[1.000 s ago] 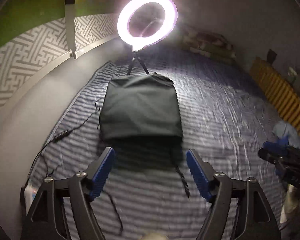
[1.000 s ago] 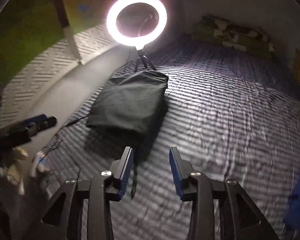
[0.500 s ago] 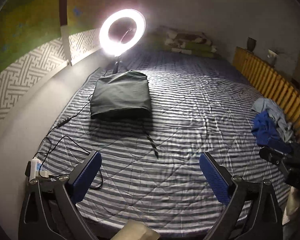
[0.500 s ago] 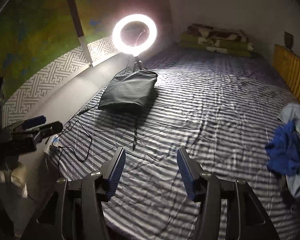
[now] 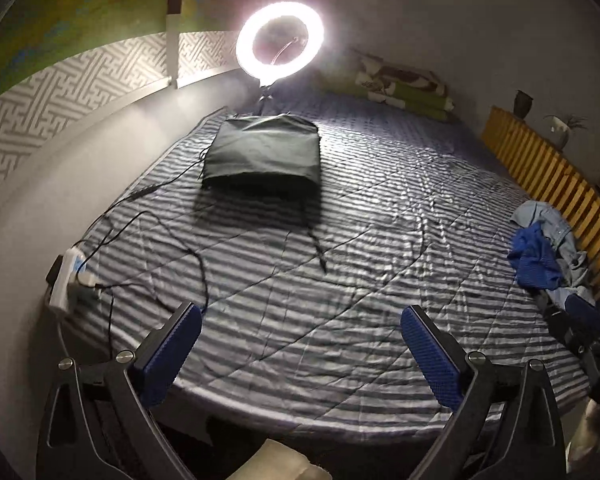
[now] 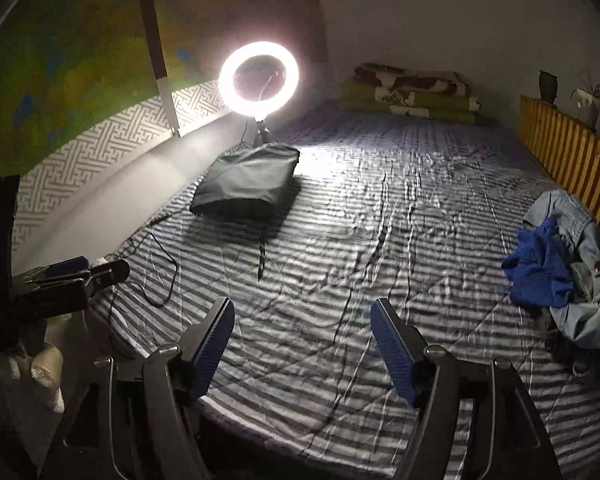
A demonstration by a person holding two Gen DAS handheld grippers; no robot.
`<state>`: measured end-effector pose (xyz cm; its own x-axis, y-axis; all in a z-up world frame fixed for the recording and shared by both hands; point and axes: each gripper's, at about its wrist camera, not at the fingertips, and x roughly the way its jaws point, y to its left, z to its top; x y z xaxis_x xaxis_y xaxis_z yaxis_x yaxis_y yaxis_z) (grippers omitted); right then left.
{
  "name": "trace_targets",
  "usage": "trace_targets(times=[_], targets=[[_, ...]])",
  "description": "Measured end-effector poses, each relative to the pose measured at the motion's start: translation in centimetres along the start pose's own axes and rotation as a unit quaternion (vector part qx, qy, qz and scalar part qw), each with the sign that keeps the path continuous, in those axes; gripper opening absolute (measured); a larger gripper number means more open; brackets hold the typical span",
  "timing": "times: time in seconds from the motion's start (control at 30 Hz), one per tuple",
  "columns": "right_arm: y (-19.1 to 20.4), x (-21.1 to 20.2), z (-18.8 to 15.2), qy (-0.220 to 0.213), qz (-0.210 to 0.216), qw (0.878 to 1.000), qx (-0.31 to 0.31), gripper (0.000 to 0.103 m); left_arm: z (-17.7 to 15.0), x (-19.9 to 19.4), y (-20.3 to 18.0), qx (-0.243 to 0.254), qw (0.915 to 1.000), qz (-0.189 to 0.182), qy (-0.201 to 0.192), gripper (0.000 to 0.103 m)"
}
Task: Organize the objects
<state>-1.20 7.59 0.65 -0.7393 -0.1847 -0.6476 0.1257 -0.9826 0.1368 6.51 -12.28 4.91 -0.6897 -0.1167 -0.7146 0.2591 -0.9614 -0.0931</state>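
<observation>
My left gripper [image 5: 300, 344] and right gripper [image 6: 302, 338] hover spread and empty. Step: selection. The crumpled blue-and-denim clothing heap [image 6: 560, 276] lies at the striped bed's [image 6: 380, 240] right edge; next, reach there.

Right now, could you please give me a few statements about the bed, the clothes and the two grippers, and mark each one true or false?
1. The left gripper holds the folded dark green fabric bag. False: its jaws are wide open and empty, and the bag lies far ahead on the striped blue-grey bedsheet.
2. The lit white ring light stands just behind that bag. True.
3. The crumpled blue cloth and the pale denim garment lie heaped together near the yellow slatted wooden rail. True.
4. The right gripper is shut on the blue cloth. False: it is open, holding nothing.
5. The black cable runs to a white power strip at the bed's left edge. True.
</observation>
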Motion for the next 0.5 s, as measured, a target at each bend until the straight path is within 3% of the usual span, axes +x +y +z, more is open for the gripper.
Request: trace_targets(times=[0.3, 0.5], targets=[[0.7, 1.7, -2.9, 0.023, -0.02, 0.999, -0.009, 0.073, -2.6, 1.8, 1.7, -0.006, 0.9988, 0.038, 0.029, 0.101], [-0.9, 4.3, -3.8, 0.053, -0.019, 0.998, 0.005, 0.073, -2.2, 3.6, 1.3, -0.016, 0.9988, 0.03, 0.036, 0.101]])
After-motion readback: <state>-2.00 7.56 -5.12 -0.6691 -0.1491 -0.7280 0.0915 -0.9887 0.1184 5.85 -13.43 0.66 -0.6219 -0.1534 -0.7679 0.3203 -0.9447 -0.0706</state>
